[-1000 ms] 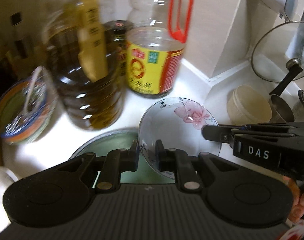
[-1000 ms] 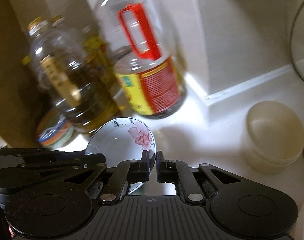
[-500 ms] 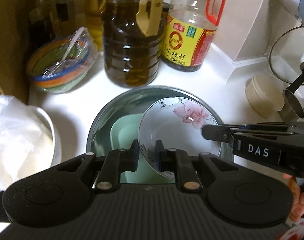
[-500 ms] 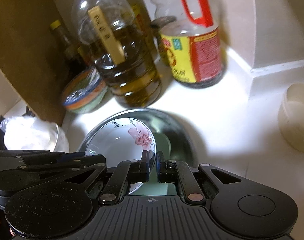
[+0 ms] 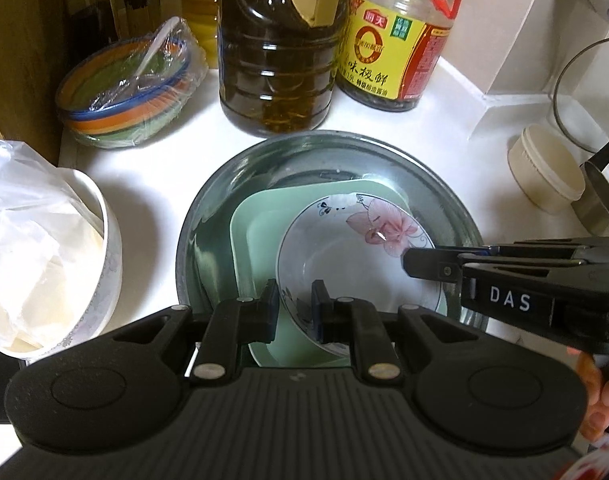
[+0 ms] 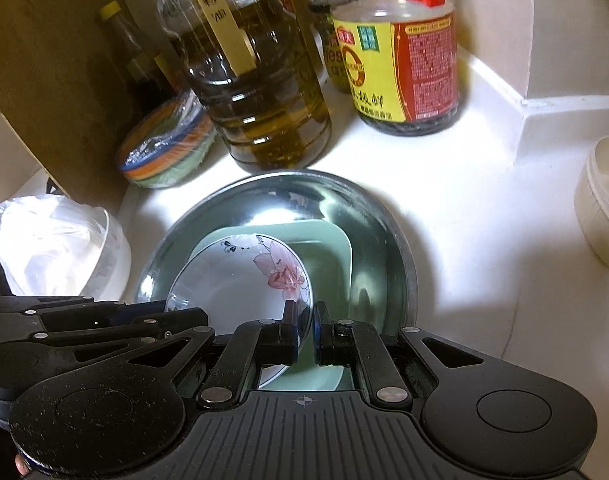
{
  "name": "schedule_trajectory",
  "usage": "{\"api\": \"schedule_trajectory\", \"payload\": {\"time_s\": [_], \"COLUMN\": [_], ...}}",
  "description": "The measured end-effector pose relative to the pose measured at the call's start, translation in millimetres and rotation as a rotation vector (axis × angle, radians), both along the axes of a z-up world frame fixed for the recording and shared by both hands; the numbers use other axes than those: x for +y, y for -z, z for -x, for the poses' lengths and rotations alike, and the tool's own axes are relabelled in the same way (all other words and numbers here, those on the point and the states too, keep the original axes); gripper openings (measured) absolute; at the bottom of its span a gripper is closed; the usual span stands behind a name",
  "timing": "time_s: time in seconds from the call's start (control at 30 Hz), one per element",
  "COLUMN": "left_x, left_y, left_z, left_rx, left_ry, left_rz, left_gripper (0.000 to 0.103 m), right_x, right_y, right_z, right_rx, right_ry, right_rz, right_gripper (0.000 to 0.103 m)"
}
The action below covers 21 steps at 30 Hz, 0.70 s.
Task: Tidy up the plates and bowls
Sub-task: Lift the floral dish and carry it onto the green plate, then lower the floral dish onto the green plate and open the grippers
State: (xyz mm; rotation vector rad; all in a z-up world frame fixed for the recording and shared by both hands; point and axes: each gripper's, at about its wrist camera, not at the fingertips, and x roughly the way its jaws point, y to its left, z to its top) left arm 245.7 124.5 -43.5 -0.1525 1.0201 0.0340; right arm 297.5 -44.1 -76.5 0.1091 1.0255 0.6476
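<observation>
A: Status? Floral bowl (image 5: 356, 256) pinched at the rim by both tongs: left tongs (image 5: 295, 312) at near edge, right tongs (image 6: 304, 334) at the other side

B: Location? Over green square plate (image 5: 260, 220), inside steel basin (image 5: 324, 148) on worktop (image 5: 156, 176). Touching plate or not, cannot tell

A: Progress? Nesting nearly done, release pending. Cream bowl (image 5: 544, 172) off to the right, apart, probably next

B: Other containers? Striped bowl (image 5: 124, 100) cling-wrapped, spoon inside. White bowl (image 5: 84, 280) with plastic bag in it. Oil jug (image 5: 276, 60) and sauce bottle (image 5: 388, 48) behind basin, partly full
</observation>
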Motion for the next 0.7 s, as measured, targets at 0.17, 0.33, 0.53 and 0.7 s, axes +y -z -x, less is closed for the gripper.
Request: {"api": "schedule_trajectory", "payload": {"time_s": [0.17, 0.33, 0.53, 0.7], "left_x": [0.9, 1.5, 3.2, 3.8], "left_y": [5.3, 12.1, 13.5, 14.5], "left_z": [-4.2, -7.9, -12.4, -14.0], "left_rx": [0.015, 0.035, 0.036, 0.036], "left_ry": [-0.006, -0.009, -0.017, -0.020], "left_rz": [-0.005, -0.003, 0.000, -0.003], "left_gripper": [0.015, 0.015, 0.015, 0.016], "right_x": [5.6, 9.5, 10.0, 11.9], "right_y": [5.9, 13.0, 14.8, 14.5], "right_z": [-2.6, -6.5, -10.3, -11.1], "right_rx": [0.000, 0.006, 0.008, -0.002], "right_ry": [-0.010, -0.014, -0.015, -0.022], "right_rz": [0.018, 0.034, 0.029, 0.030], "right_gripper": [0.007, 0.007, 0.008, 0.008]}}
